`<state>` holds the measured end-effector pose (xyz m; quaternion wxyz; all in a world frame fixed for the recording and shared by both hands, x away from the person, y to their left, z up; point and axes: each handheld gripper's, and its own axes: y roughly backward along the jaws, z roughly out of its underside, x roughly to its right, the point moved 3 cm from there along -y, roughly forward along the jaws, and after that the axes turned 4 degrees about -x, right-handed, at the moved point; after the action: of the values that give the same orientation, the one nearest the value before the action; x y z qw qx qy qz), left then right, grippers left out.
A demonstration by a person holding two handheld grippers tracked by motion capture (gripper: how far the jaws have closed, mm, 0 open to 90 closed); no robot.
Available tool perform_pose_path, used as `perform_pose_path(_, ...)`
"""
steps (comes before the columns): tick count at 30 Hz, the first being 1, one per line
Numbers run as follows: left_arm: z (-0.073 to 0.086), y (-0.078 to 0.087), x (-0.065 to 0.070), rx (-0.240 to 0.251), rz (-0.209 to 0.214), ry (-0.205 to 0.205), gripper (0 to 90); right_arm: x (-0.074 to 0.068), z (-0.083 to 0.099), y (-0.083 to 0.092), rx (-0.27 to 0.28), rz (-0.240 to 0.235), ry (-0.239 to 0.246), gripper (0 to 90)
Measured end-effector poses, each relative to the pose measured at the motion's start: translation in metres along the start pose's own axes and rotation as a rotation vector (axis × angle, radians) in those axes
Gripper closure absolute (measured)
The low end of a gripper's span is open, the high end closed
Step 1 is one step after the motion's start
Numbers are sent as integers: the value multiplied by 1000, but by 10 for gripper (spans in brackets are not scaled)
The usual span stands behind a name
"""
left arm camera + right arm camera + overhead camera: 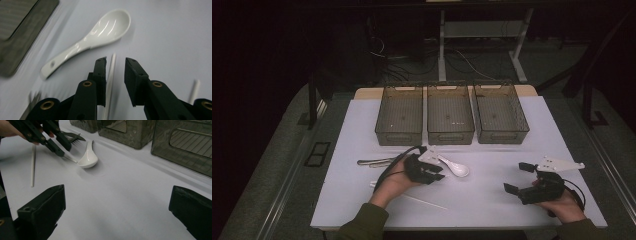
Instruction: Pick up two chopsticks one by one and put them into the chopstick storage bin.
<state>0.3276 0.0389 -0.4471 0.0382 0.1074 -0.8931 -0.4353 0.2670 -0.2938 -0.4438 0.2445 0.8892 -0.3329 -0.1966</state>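
Black fingers (100, 72) of the left gripper (115, 62) rise from the bottom of its view, parted, with a thin white stick (110, 82) in the gap, lying against the left one; the right one stands clear of it, so nothing is clamped. Just beyond the tips, toward the upper middle, lies a white spoon (100, 35) on the bench (170, 37). Lower right in the high view, the right gripper (518, 177) holds its fingers wide apart over bare bench. Three mesh bins (450, 117) line the upper middle.
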Motion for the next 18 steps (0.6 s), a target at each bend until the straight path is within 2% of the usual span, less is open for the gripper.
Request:
perform_pose_path(5, 30, 27, -12, 5, -28, 62, 696, 0, 0, 0, 1, 1, 2, 8)
perform_pose_path(8, 42, 36, -14, 2, -32, 77, 712, -1, 0, -1, -1, 2, 0, 7)
perform_pose_path(11, 51, 40, -15, -7, -28, 95, 730, 0, 0, -1, -1, 1, 3, 8)
perform_pose_path(13, 55, 41, -15, 4, -11, 115, 752, 0, 0, -1, -1, 1, 4, 8)
perform_pose_path(18, 63, 38, -15, -21, 11, 111, 763, -1, 0, -1, -5, -1, -2, 8)
